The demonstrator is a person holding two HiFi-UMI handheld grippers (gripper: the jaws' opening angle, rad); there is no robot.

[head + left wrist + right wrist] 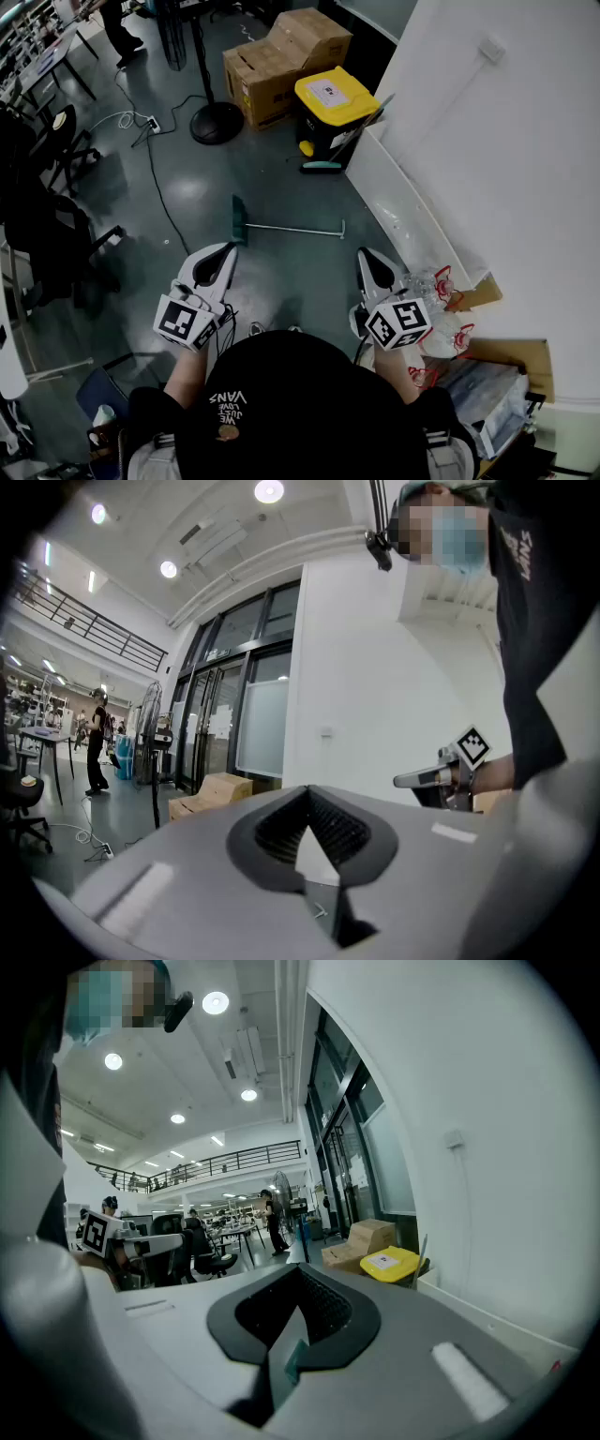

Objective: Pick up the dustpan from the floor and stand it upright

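The dustpan [242, 219] lay flat on the floor [281, 281], well ahead of the person. Its green pan end pointed left and its thin handle [300, 229] ran right. The left gripper [228, 249] and the right gripper [364, 256] were held up near the body, well apart from it. The jaws of both were closed on nothing.

The likeliest trouble was the grasp. A thin handle lying tight against a glossy floor could skid away or slip out of the jaws. Taken far from the pan end, the heavier end would probably swing down and twist in the grip. Once stood up with nothing beside it, it might topple. A cable [161, 202] trailing over the floor to the left could catch a foot.

Both gripper views looked level across the hall, so neither showed the dustpan plainly. From the head view it was small and nearly edge-on, so its pan shape and how the handle joins it could not be made out. The person's feet were hidden under the head.
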